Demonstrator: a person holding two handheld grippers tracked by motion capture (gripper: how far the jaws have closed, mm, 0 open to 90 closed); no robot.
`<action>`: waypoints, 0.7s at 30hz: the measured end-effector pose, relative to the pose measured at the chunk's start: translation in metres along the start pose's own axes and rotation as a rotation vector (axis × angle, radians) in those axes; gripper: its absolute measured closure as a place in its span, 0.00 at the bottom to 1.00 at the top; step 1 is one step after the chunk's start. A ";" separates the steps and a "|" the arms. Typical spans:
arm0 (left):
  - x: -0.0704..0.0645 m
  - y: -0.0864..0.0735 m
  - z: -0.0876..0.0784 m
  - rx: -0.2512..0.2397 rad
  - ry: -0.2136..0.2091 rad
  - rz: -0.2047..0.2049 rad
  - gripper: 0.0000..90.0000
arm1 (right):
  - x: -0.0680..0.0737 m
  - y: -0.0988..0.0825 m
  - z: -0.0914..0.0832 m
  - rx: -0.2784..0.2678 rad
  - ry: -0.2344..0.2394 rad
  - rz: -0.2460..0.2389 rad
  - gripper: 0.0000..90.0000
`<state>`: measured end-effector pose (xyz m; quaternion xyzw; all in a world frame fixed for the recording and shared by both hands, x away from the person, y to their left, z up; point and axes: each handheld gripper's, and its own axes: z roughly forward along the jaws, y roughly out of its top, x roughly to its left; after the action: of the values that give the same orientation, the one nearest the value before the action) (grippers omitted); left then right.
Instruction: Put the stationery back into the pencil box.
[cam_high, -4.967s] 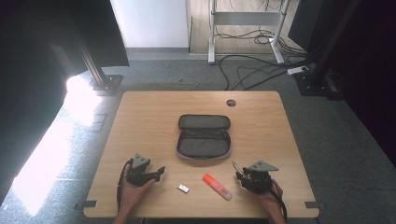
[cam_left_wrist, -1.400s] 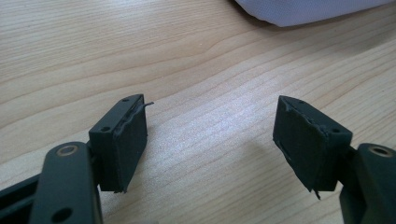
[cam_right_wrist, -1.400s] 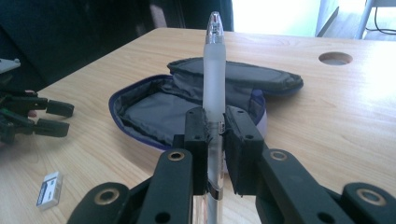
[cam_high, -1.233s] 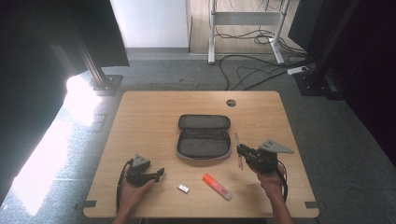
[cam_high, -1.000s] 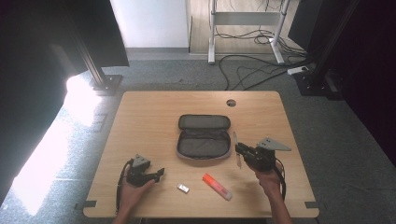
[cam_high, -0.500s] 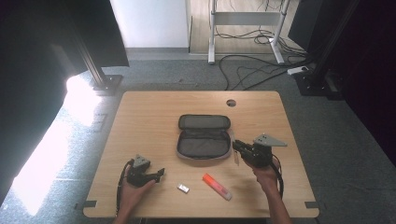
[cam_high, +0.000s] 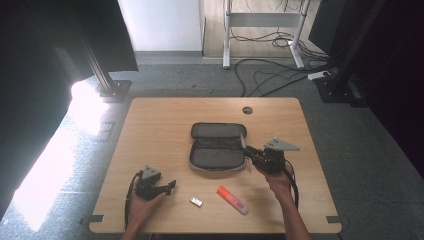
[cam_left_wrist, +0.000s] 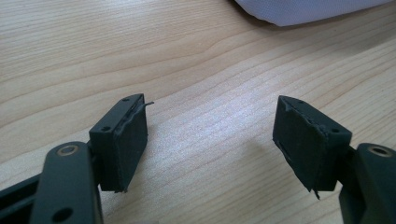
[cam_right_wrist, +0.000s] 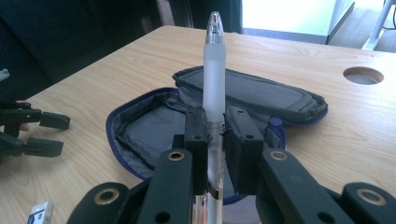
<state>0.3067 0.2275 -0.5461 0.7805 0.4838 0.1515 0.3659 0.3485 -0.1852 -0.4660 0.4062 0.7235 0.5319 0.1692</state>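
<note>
Pen at the open pencil case (cam_high: 216, 150)

My right gripper (cam_right_wrist: 216, 128) clamps a frosted pen (cam_right_wrist: 214, 60); my left gripper (cam_left_wrist: 210, 140) rests splayed on the table (cam_left_wrist: 187, 56).

Left gripper (cam_high: 167, 187) rests low at near-left of table, held in left hand (cam_high: 142, 202); forearm enters from bottom edge. Jaws stand wide apart, nothing between pads (cam_left_wrist: 126, 140), pointing toward table's middle. Right gripper (cam_high: 249, 151) held further forward and raised, in right hand (cam_high: 277, 177), forearm stretching up from bottom edge. Its jaws clamp translucent pen (cam_right_wrist: 214, 70) mid-barrel, pen standing straight along jaw line. Grey three-cornered plate (cam_high: 281, 145) tops right gripper.
</note>
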 end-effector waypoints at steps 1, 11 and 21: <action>0.000 0.000 0.000 0.000 0.000 0.000 0.30 | 0.000 0.001 0.001 -0.001 0.001 0.000 0.87; 0.000 0.000 0.000 -0.002 0.001 -0.001 0.30 | 0.000 0.006 0.008 0.000 0.009 0.003 0.87; 0.000 0.000 0.000 -0.001 -0.001 -0.003 0.30 | 0.001 0.013 0.015 -0.004 0.014 -0.003 0.87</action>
<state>0.3067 0.2277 -0.5461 0.7797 0.4846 0.1508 0.3667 0.3631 -0.1738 -0.4593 0.4011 0.7243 0.5357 0.1659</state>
